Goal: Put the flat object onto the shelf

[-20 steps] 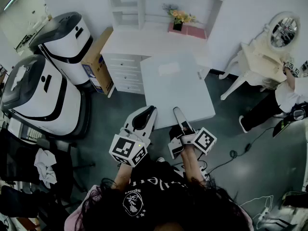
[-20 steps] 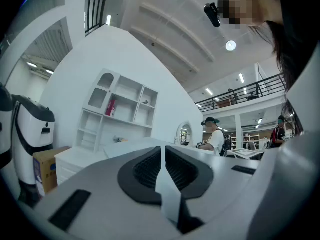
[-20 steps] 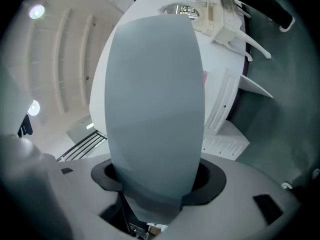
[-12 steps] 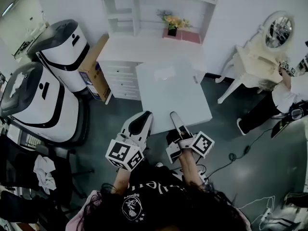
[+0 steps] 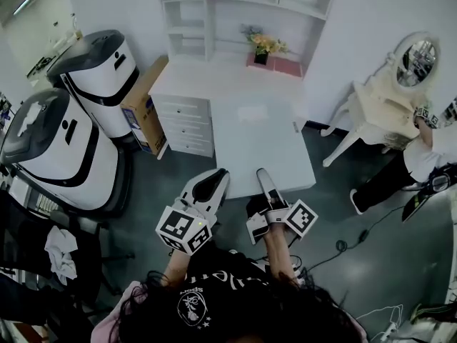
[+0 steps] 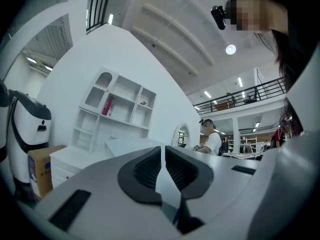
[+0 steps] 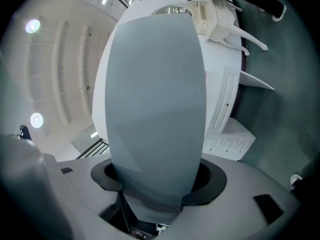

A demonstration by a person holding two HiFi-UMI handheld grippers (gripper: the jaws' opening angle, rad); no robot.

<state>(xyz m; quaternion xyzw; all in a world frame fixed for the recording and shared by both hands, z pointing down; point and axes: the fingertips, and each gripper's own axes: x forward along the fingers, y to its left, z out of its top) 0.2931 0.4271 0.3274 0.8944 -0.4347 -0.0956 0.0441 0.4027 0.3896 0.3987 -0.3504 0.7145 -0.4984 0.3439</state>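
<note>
The white shelf unit (image 5: 214, 20) stands against the wall ahead of me, above a white desk (image 5: 187, 113) with drawers. Between it and me is the flat board (image 5: 260, 145), a pale panel held out in front of my body. Its far edge reaches toward the desk, and its near edge is caught in both my tools. My left gripper (image 5: 216, 176) is clenched on that edge, with the board showing edge-on as a thin sliver (image 6: 167, 186) between the pads. My right gripper (image 5: 263, 177) grasps the board beside it, the panel (image 7: 155, 109) filling its wide-set jaws. A small flower pot (image 5: 264, 45) sits on the desk.
</note>
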